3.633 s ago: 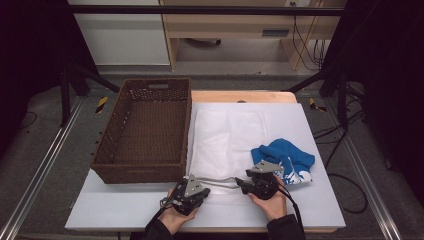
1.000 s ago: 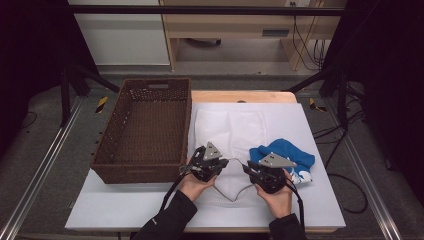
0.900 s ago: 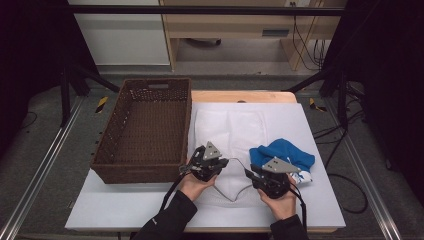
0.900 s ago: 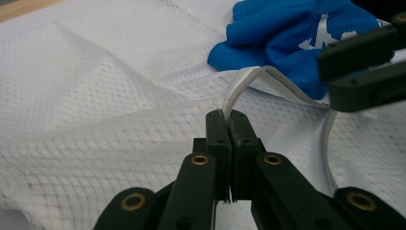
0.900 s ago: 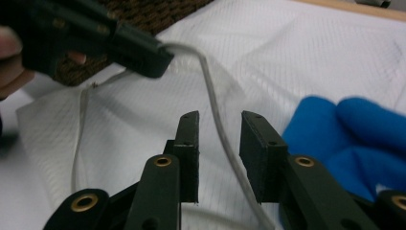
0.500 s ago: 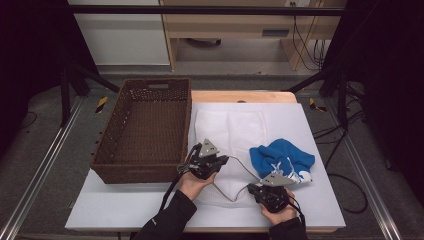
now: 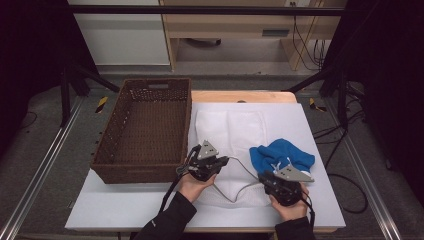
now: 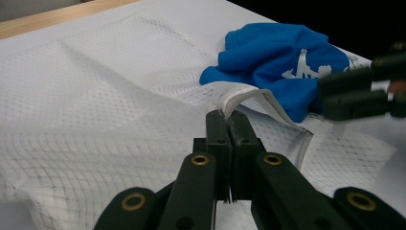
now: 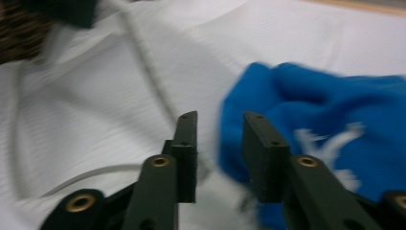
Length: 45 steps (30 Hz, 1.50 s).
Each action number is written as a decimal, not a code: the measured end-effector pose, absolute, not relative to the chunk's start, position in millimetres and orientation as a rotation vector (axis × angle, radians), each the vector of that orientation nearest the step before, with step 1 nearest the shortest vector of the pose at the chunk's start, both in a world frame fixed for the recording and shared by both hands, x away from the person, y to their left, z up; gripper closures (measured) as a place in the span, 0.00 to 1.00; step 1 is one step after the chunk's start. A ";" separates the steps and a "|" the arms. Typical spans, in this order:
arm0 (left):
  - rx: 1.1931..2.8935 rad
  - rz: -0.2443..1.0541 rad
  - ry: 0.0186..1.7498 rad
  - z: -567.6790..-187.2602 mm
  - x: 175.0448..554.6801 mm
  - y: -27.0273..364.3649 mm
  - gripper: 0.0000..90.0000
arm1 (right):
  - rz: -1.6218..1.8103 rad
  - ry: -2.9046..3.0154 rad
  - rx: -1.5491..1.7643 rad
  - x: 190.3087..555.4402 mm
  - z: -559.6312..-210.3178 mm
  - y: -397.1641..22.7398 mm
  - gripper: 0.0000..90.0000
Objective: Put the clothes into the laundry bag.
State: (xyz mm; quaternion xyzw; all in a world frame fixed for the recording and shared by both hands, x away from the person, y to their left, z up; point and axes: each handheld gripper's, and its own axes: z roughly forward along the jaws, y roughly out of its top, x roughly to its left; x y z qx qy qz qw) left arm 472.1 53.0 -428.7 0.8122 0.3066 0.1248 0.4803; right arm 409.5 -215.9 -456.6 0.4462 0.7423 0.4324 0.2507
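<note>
A white mesh garment [image 7: 229, 129] lies spread on the white table, with a crumpled blue cloth [image 7: 283, 154] bearing a white print on its right edge. My left gripper [image 7: 220, 161] is over the garment's left part, shut on a raised fold of the garment's hem [image 8: 238, 99]. The blue cloth [image 8: 282, 52] lies just beyond that fold. My right gripper [image 7: 268, 180] is near the table's front edge, just in front of the blue cloth. It is open, its jaws [image 9: 218, 122] apart over the border between the white garment [image 9: 95, 72] and the blue cloth [image 9: 335, 110], with nothing between them.
A brown wicker basket [image 7: 116, 150] stands at the table's left, right beside my left gripper. A grey cable [image 7: 241, 170] loops across the garment between the two grippers. Bare white table [image 7: 115, 207] runs along the front left.
My right gripper has drawn back from the blue cloth toward the front edge. The left gripper has stayed shut on the white garment and shifted slightly forward.
</note>
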 end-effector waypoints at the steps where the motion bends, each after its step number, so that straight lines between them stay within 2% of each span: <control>1: 1.983 0.303 0.750 -429.0 471.8 53.2 0.99 | 1.161 1.992 1.226 411.9 -454.9 -219.9 0.69; 5: 1.990 0.305 0.752 -429.1 471.5 53.2 0.99 | 1.088 1.909 1.264 428.7 -459.2 -226.5 0.38; 6: 1.990 0.302 0.752 -429.0 471.3 53.3 0.99 | 1.057 1.908 1.267 434.3 -461.3 -226.2 0.34; 11: 1.994 0.301 0.748 -429.7 470.5 53.0 0.99 | 0.955 1.916 1.242 449.3 -469.1 -223.0 0.26; 19: 1.996 0.294 0.753 -431.0 470.9 53.9 0.99 | 0.960 1.819 1.254 442.4 -452.8 -230.0 0.12; 22: 1.994 0.295 0.753 -430.4 470.8 54.1 0.99 | 0.897 1.853 1.319 450.2 -463.4 -234.4 0.12; 27: 1.995 0.289 0.751 -428.9 471.9 55.3 0.99 | 0.820 1.910 1.397 461.7 -483.7 -236.3 0.28; 32: 1.995 0.291 0.749 -426.3 470.8 54.2 0.99 | 0.701 1.877 1.399 463.6 -484.4 -234.9 0.64; 34: 2.003 0.299 0.745 -424.8 470.7 52.8 0.99 | 0.690 1.867 1.409 463.4 -483.1 -236.5 0.72; 40: 2.007 0.294 0.739 -423.5 470.6 51.5 0.99 | 0.851 1.850 1.392 455.0 -471.2 -250.0 0.76; 45: 1.997 0.279 0.758 -421.8 473.5 50.3 0.99 | 1.126 1.840 1.294 426.6 -438.5 -264.2 0.76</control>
